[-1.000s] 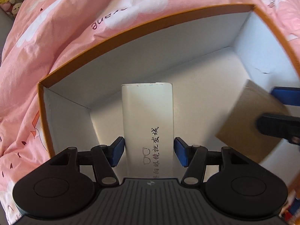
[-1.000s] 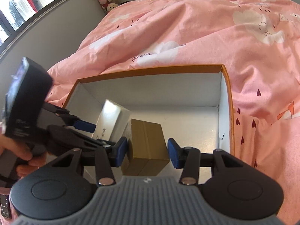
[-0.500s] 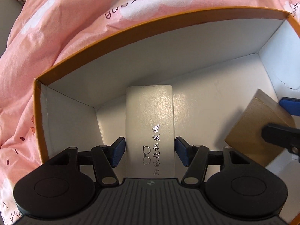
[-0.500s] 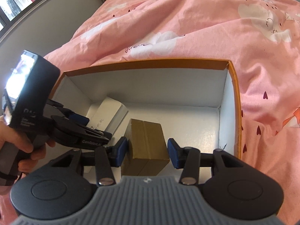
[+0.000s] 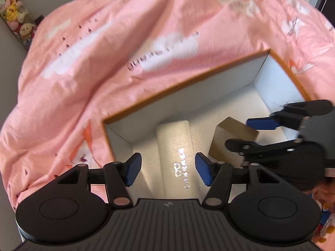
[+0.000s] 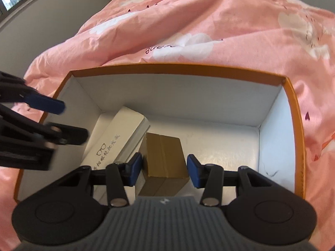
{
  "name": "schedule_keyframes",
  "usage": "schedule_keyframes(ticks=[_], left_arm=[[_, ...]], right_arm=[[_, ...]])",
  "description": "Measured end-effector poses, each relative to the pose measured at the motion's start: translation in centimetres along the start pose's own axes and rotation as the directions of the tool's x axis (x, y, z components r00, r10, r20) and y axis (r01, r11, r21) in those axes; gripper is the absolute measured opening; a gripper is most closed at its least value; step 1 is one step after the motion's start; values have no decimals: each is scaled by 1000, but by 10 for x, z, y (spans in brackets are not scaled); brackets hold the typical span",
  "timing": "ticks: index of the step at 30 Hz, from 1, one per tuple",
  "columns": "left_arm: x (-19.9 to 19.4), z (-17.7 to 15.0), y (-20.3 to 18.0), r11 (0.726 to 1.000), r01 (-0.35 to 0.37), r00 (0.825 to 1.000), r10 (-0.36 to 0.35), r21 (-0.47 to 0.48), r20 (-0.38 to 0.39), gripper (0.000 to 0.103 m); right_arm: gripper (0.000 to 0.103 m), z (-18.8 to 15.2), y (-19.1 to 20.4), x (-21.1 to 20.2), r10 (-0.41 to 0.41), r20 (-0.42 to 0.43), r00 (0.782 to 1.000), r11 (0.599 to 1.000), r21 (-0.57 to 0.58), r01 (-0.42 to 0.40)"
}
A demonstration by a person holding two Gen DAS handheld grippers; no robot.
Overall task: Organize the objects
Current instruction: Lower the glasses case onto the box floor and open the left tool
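A white glasses case (image 5: 174, 146) with printed characters lies on the floor of an orange-rimmed white box (image 5: 184, 87). My left gripper (image 5: 167, 169) is open above it, jaws wide of the case, not touching. A small brown cardboard box (image 6: 165, 154) sits beside the case (image 6: 117, 138) inside the big box (image 6: 178, 68). My right gripper (image 6: 164, 171) is open, its jaws a little apart from the brown box's sides. The brown box (image 5: 230, 138) and right gripper (image 5: 259, 133) also show in the left wrist view.
The box rests on a pink quilt (image 6: 209, 21) with white clouds. Plush toys (image 5: 14, 12) sit at the far left by a grey wall. The right half of the box floor (image 6: 226, 146) is bare.
Both grippers have opened and let go of their items. The left gripper has lifted and pulled back from the glasses case. The brown box now rests on the box floor.
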State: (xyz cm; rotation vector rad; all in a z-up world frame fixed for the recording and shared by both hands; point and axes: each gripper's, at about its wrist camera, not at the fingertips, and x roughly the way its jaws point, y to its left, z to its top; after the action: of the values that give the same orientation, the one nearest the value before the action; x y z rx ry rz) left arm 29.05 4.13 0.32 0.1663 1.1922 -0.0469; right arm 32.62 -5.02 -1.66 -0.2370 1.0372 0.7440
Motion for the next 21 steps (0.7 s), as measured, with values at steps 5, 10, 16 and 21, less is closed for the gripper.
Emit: schedule_keyframes(ticks=[5, 10, 16, 21], left_arm=[[-12, -3, 26, 998, -6, 999, 9, -63, 45, 70], [-18, -14, 44, 993, 22, 999, -18, -115, 40, 70], [-16, -26, 53, 989, 36, 999, -32, -145, 33, 70], [-13, -30, 55, 987, 47, 999, -42, -155, 32, 70]], right_arm=[[49, 6, 21, 9, -58, 17, 998, 997, -53, 59], [48, 9, 31, 20, -30, -31, 999, 999, -14, 29], [48, 13, 38, 27, 10, -45, 999, 999, 43, -8], [48, 19, 41, 34, 46, -50, 998, 996, 80, -41]])
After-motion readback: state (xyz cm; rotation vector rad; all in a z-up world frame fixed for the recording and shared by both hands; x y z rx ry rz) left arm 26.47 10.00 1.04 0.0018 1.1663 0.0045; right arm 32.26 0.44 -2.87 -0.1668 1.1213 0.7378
